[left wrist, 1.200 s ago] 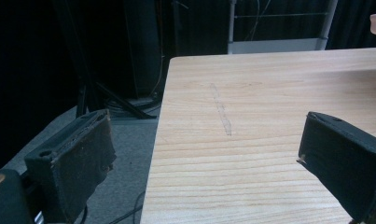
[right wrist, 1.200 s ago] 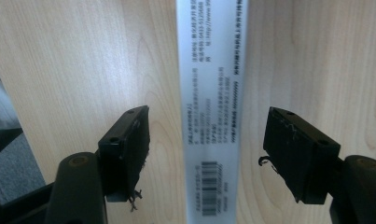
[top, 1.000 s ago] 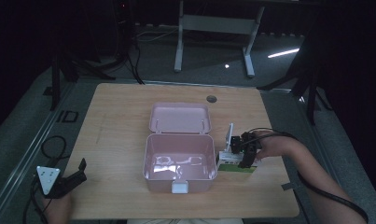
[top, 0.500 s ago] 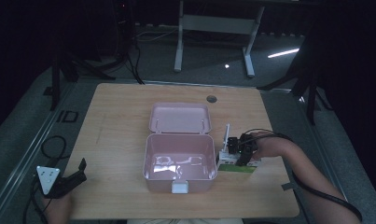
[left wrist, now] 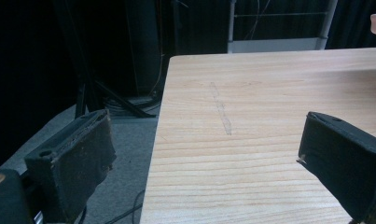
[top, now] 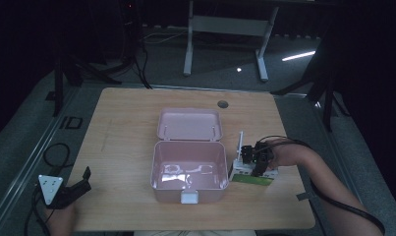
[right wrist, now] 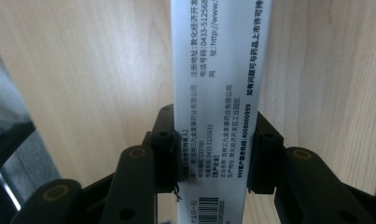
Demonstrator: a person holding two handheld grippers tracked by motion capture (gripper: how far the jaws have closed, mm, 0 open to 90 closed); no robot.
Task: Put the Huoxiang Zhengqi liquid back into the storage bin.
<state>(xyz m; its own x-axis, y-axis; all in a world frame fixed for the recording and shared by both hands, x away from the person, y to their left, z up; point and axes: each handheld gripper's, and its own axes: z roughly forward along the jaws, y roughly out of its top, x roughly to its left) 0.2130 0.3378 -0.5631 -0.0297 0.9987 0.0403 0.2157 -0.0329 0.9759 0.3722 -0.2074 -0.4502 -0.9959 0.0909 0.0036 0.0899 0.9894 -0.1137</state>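
The right hand-held gripper (top: pixel 255 164), pointing down, has just clamped the white box (right wrist: pixel 218 93); the left hand-held gripper (top: pixel 80 183) rests open.

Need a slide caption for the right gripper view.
Right gripper shut on a white printed box, its jaws pressing both sides, above the wooden table.

High view: above table (top: pixel 127 113), looking down. Gripper views: close, low along fingers; all share tabletop.

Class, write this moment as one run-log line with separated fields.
right gripper: shut on white box | left gripper: open, idle | pink case: lid open
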